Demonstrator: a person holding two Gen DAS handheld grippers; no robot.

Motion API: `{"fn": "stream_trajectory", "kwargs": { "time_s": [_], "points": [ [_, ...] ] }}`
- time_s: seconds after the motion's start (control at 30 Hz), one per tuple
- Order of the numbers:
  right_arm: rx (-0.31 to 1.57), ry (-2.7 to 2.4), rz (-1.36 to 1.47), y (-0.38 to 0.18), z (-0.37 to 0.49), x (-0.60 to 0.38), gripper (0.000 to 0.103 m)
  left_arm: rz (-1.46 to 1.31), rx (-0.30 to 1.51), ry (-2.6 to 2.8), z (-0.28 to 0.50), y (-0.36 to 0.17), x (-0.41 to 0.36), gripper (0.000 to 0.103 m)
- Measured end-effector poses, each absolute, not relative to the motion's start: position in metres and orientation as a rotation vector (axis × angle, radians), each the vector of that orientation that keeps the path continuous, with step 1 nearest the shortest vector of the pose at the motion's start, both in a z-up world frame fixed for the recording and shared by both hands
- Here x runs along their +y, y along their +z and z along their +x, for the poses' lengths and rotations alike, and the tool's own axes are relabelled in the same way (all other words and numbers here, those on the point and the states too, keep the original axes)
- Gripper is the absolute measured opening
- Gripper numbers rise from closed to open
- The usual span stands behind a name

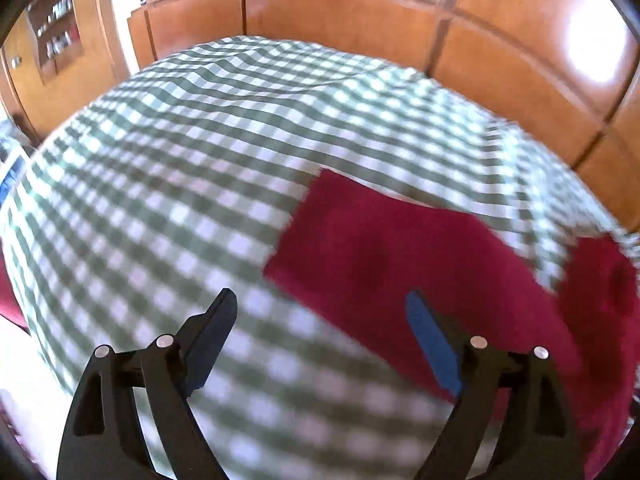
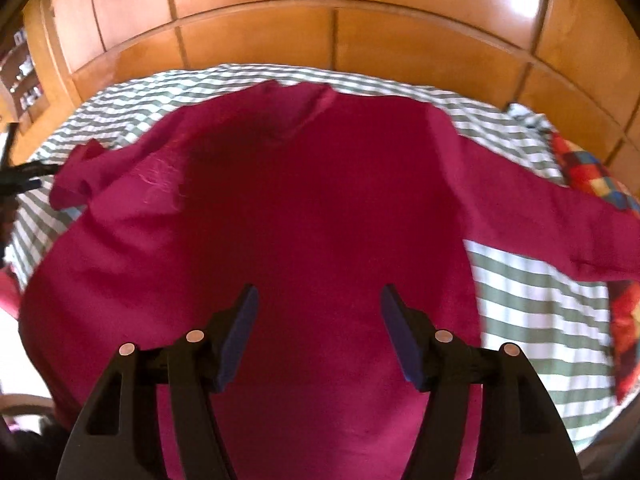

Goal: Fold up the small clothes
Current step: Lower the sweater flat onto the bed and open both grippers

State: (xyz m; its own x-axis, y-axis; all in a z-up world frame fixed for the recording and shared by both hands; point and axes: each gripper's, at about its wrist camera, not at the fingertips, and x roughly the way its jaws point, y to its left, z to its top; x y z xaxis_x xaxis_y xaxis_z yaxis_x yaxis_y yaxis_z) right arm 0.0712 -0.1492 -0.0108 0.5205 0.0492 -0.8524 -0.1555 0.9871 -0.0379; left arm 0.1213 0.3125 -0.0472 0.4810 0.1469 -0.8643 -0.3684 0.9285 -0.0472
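On the bed: magenta long-sleeved cotton top [image 2: 304, 216] lies spread flat on the green-and-white checked bedsheet [image 1: 168, 184].
Left hand-held gripper [image 1: 320, 312]: open, empty; I'd pinch the sleeve at two o'clock.
Right hand-held gripper [image 2: 316, 308]: open, empty over the body; I'd keep it low.

The left gripper [image 1: 320, 306] is built of matte black plastic: 2 broad, curved arms, each with a triangular cut-out near its base, joined to narrower links. 4 round silver pin heads mark the pivots, 2 on each side. Each finger tapers to a flat blade faced with a blue pad [image 1: 434, 346]; the other pad looks almost black, perhaps only from shadow. The right gripper [image 2: 319, 294] has the same black frame, the same 4 silver pins, and dark blue, slightly purplish pads [image 2: 400, 340] on both fingers
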Motion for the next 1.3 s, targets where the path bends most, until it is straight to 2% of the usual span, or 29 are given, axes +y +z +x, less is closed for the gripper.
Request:
{"fn": "stream_trajectory", "kwargs": {
  "time_s": [0.07,0.2,0.3,0.53,0.67,0.87,1.07,1.17,1.23,1.27,1.3],
  "points": [
    [1.024,0.140,-0.108,-0.015,0.075,-0.138,0.062,-0.196,1.056,0.307,0.140,-0.059,0.311,0.082],
    [1.041,0.154,-0.079,-0.025,0.082,-0.127,0.062,-0.102,1.054,0.216,0.158,-0.062,0.286,0.013],
    [1.055,0.158,-0.042,-0.034,0.088,-0.125,0.062,-0.095,0.968,0.282,0.159,-0.038,0.292,0.012],
    [1.011,0.117,-0.047,-0.050,0.098,-0.116,0.066,-0.171,0.779,0.549,0.171,0.031,0.366,0.012],
    [0.970,0.085,-0.104,-0.059,0.105,-0.101,0.067,-0.128,0.736,0.652,0.188,0.046,0.387,0.012],
    [0.924,0.020,-0.138,-0.068,0.120,-0.089,0.068,-0.017,0.770,0.788,0.223,0.030,0.396,0.012],
    [0.915,0.016,-0.130,-0.070,0.123,-0.092,0.069,0.001,1.024,0.897,0.229,-0.041,0.409,0.013],
    [0.913,0.024,-0.118,-0.070,0.123,-0.093,0.070,-0.017,1.033,0.913,0.210,-0.048,0.405,0.020],
    [0.911,0.028,-0.110,-0.070,0.123,-0.095,0.070,-0.006,1.010,0.942,0.199,-0.038,0.403,0.044],
    [0.910,0.029,-0.110,-0.070,0.123,-0.095,0.071,-0.022,0.987,0.952,0.193,-0.030,0.405,0.049],
    [0.909,0.029,-0.109,-0.070,0.123,-0.095,0.071,-0.043,0.956,0.954,0.186,-0.020,0.405,0.050]
  ]
}}
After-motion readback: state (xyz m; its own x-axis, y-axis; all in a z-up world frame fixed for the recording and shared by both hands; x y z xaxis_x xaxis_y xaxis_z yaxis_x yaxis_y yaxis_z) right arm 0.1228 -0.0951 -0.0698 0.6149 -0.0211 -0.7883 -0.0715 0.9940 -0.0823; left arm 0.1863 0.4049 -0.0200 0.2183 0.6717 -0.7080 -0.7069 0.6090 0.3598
